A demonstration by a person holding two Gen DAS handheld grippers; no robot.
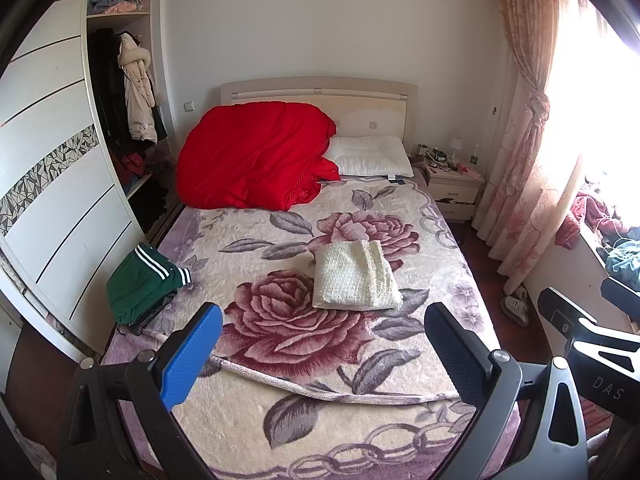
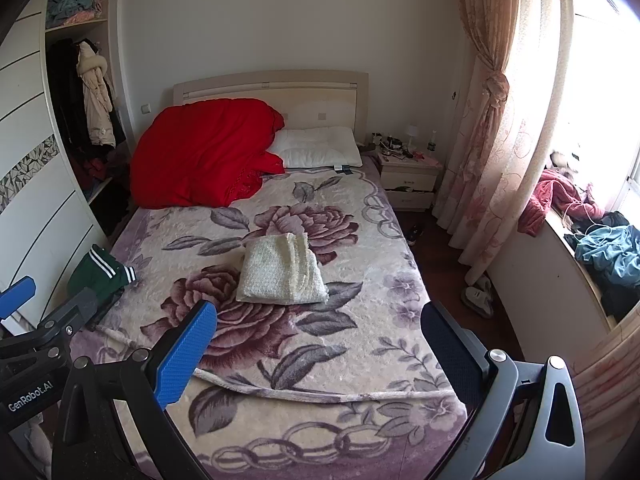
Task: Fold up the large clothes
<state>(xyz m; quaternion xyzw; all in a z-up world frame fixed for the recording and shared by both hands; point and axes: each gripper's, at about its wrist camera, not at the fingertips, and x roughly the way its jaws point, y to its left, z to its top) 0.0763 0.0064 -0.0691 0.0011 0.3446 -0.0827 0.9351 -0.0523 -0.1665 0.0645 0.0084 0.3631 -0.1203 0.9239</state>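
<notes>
Bed: we found the bed [image 1: 420, 364] filling both views, its rose-patterned blanket spread flat; we judged it served as our folding surface, which was why the middle was kept bare around one garment.
Red quilt: the red quilt [image 1: 256, 156] lay bundled at the head end against the headboard, just beside the white pillow [image 1: 370, 156], pushed back, we supposed, to leave room.
Cream garment: the cream knitted garment [image 1: 354, 276] lay as a neat rectangle near the bed's centre, apart from everything else; we took it for folded and set down.
Green garment: the green garment with white stripes [image 1: 140, 284] sat crumpled at the bed's left edge beside the wardrobe, on top of something dark; we reckoned it was waiting its turn.
Left gripper: our left gripper [image 1: 322, 350] hung above the foot of the bed, jaws spread wide, nothing between them.
Right gripper: our right gripper [image 2: 318, 344] was likewise released and empty, held just beside the left one.
Left view only: it showed the green garment more fully, and the right gripper's body at its right edge.
Right view only: it showed the window ledge heaped with clothes [image 2: 600, 252], including a teal piece, and the left gripper's blue fingertip [image 2: 18, 290] at its left edge.
</notes>
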